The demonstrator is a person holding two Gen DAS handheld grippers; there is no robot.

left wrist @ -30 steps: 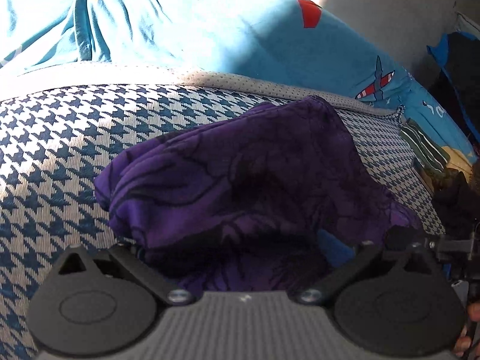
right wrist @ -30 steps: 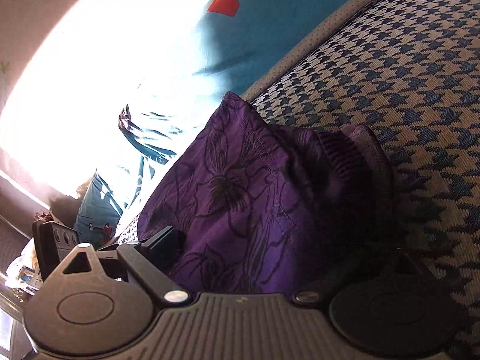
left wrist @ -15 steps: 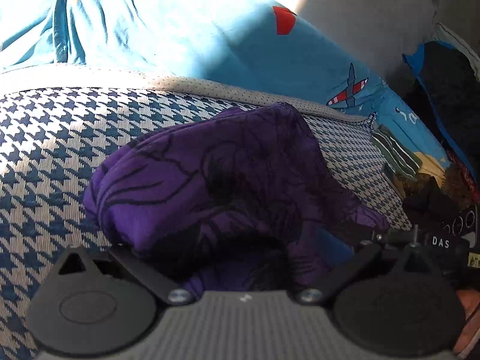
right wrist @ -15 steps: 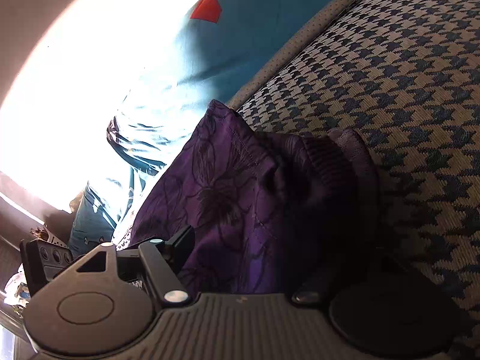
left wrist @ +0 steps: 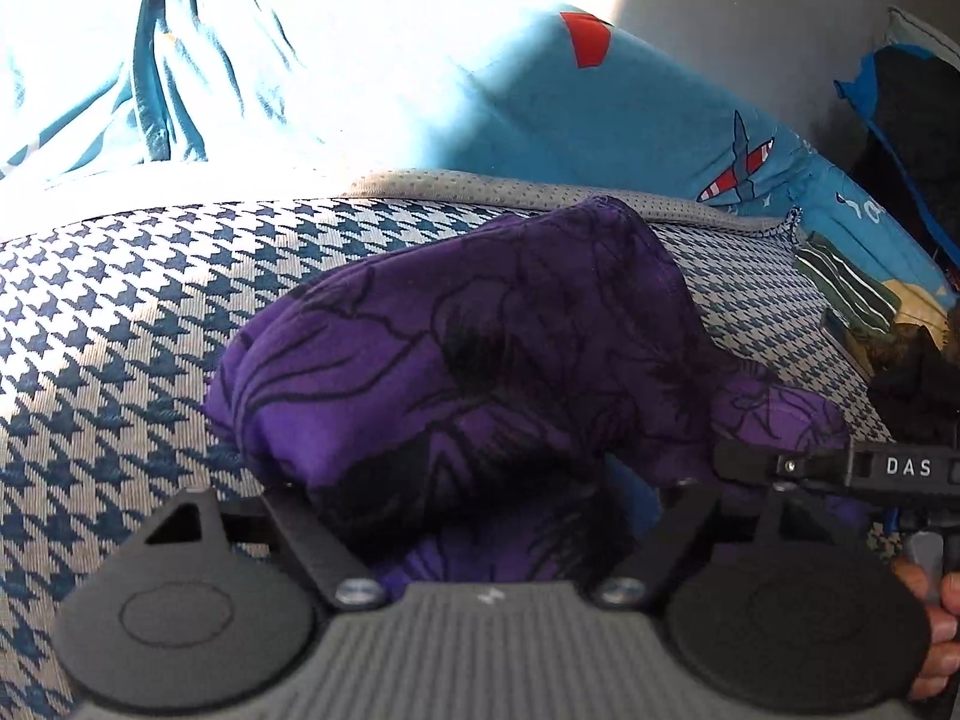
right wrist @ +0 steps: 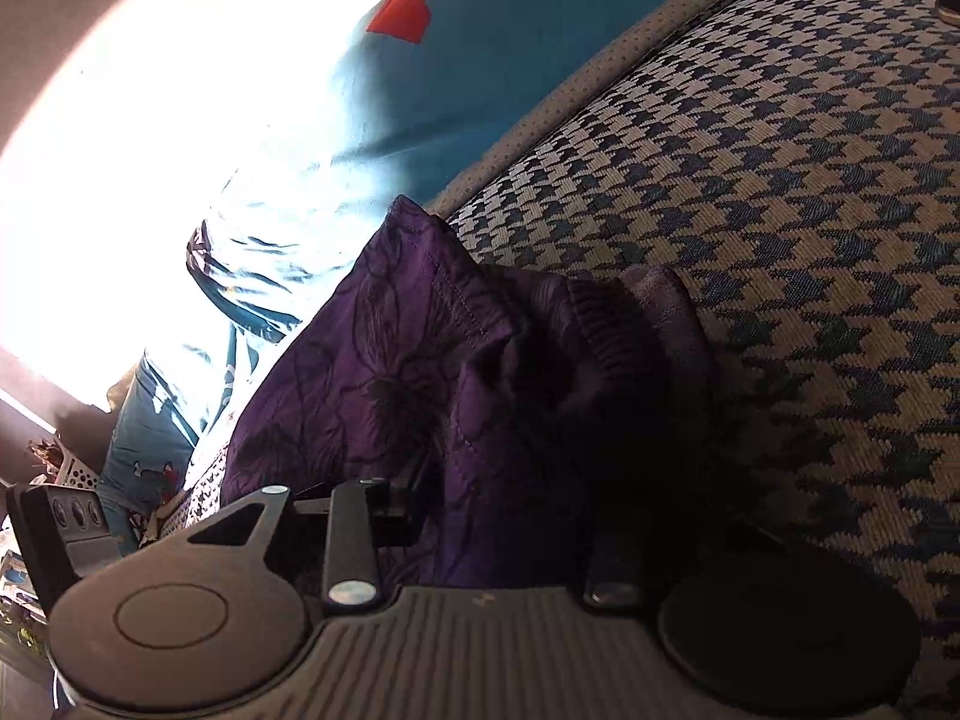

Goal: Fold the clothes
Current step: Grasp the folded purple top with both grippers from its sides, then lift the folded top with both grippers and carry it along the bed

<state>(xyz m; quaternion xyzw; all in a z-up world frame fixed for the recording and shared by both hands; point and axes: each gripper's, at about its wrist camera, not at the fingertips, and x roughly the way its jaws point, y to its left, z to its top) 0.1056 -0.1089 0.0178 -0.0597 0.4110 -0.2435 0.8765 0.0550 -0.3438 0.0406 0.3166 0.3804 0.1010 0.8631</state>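
A purple garment point(left wrist: 492, 330) with black flower outlines lies bunched on a blue-and-white houndstooth cushion point(left wrist: 120, 300). My left gripper point(left wrist: 480, 498) straddles its near edge. Its jaws are closing, cloth bulges up between them, and the fingertips are hidden under the fabric. One finger of my right gripper point(left wrist: 780, 465) reaches into the garment from the right. In the right wrist view the same purple garment point(right wrist: 420, 372) fills my right gripper point(right wrist: 498, 510). Those jaws are closing too, and the left finger point(right wrist: 390, 504) presses into the cloth.
A bright blue sheet point(left wrist: 600, 120) printed with planes lies beyond the cushion's grey piped edge point(left wrist: 450, 186). The blue sheet point(right wrist: 480, 60) is washed out by sunlight. A person's hand point(left wrist: 936, 630) holds the right tool. Dark clutter point(left wrist: 912, 120) sits at the far right.
Both grippers' jaws have drawn inward around the purple garment, the right far more. The right gripper's finger has come into the left wrist view. Neither hand has travelled much.
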